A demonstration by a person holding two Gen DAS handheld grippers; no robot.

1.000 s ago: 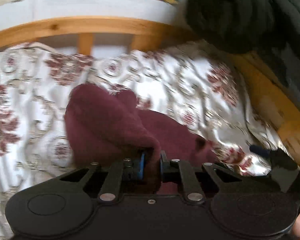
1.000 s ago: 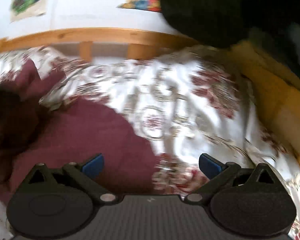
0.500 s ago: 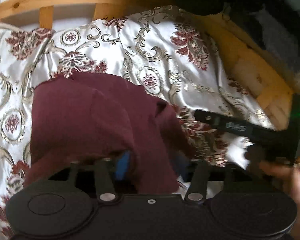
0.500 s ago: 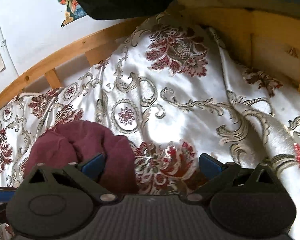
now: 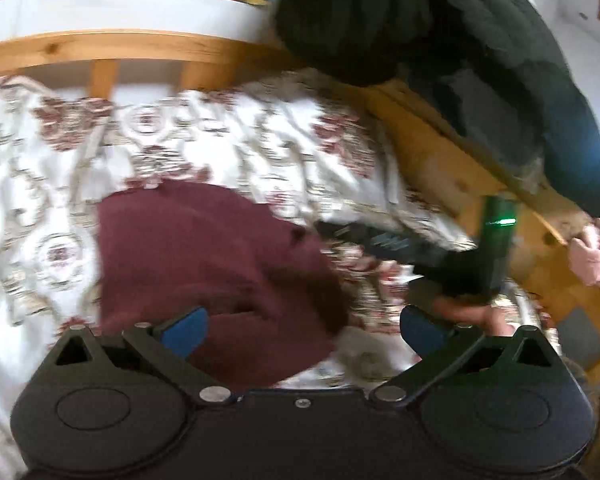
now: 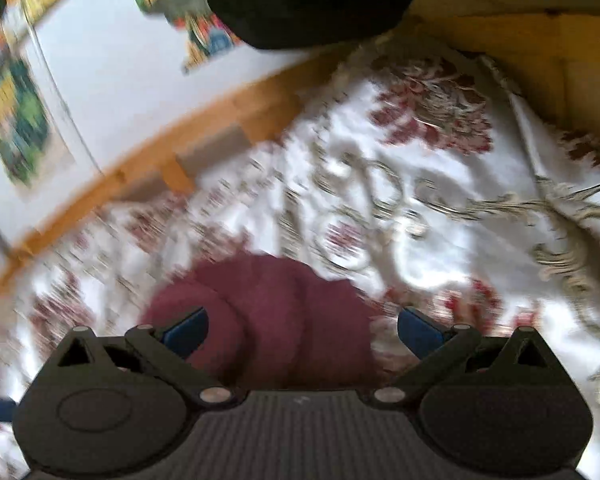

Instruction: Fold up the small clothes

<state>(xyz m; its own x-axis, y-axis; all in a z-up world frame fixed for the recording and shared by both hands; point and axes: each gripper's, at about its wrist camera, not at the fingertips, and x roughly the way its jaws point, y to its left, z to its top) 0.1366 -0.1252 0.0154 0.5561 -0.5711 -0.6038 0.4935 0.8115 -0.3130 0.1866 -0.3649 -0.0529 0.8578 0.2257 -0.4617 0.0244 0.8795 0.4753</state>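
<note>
A dark red small garment point(image 5: 204, 264) lies folded over on a white bedspread with a red and gold flower pattern point(image 5: 220, 140). My left gripper point(image 5: 302, 334) is open just above the garment's near edge and holds nothing. The right gripper's body point(image 5: 420, 248) shows to the right of the garment in the left wrist view. In the right wrist view the same garment point(image 6: 268, 316) lies bunched in front of my right gripper point(image 6: 302, 332), which is open and empty. Both views are blurred by motion.
A wooden bed rail point(image 5: 140, 46) runs along the far side and another wooden rail point(image 5: 440, 152) stands on the right. A dark jacket point(image 5: 440, 40) hangs over the right rail. Colourful pictures point(image 6: 16, 120) hang on the white wall behind.
My left gripper was shut on the red garment, laid it over and has opened, letting it go. The right gripper stayed open and swung left toward the garment.
</note>
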